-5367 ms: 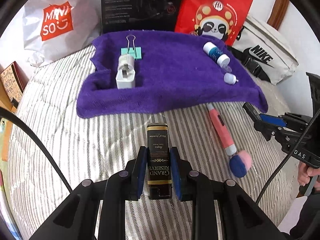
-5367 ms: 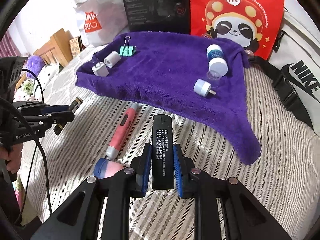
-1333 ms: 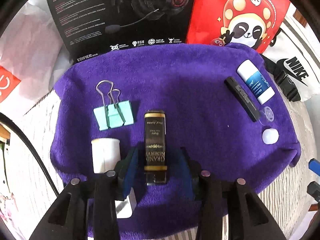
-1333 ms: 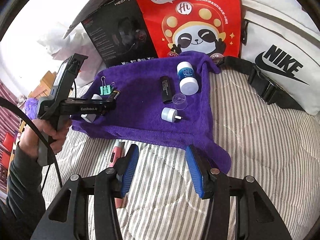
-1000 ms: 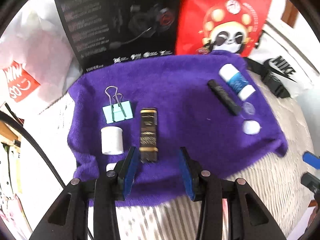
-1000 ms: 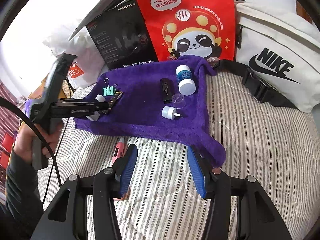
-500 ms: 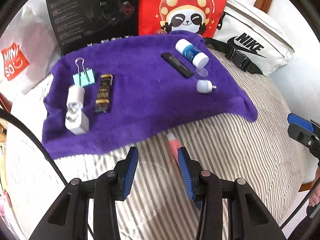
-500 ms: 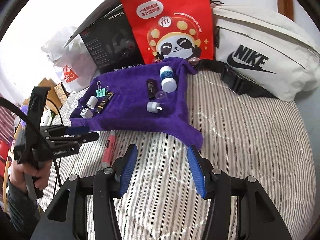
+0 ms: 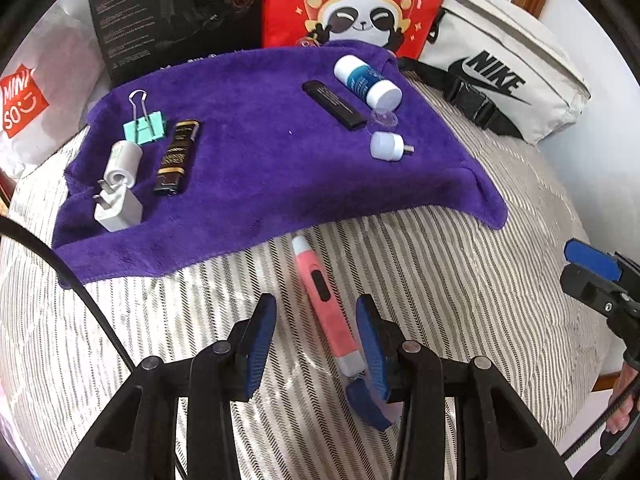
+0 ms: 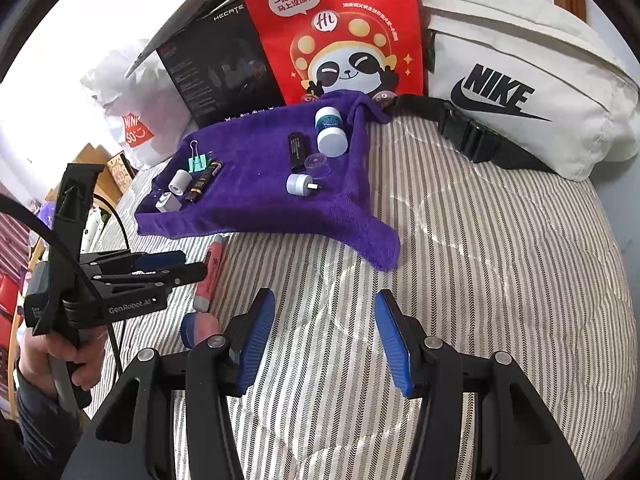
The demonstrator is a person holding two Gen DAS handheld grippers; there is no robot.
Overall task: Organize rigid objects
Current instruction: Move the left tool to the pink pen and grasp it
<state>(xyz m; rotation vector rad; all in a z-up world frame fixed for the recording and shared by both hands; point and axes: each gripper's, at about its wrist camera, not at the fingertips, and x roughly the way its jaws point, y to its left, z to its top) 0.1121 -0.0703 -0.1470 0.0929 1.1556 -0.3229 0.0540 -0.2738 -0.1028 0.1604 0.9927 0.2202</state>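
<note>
A purple towel (image 9: 256, 168) lies on the striped bed and holds a green binder clip (image 9: 145, 128), a white roll (image 9: 123, 162), a white charger plug (image 9: 117, 210), a black-and-gold lighter (image 9: 178, 156), a black lighter (image 9: 334, 105), a blue-and-white bottle (image 9: 367, 83), a clear cap (image 9: 384, 120) and a small white plug (image 9: 388, 146). A pink pen-like tool (image 9: 326, 304) with a blue end lies on the bed below the towel. My left gripper (image 9: 316, 332) is open, its fingers on either side of the pink tool. My right gripper (image 10: 326, 332) is open and empty over the bed.
Behind the towel stand a black headset box (image 9: 176, 12), a red panda bag (image 9: 352, 4), a white Nike pouch (image 9: 508, 76) and a white Miniso bag (image 9: 24, 96). The striped bedding (image 10: 500, 260) stretches right of the towel. The right gripper shows at the left wrist view's right edge (image 9: 596, 276).
My left gripper let go of the black-and-gold lighter on the towel, pulled back and now straddles the pink tool. My right gripper left the black lighter on the towel and drew back.
</note>
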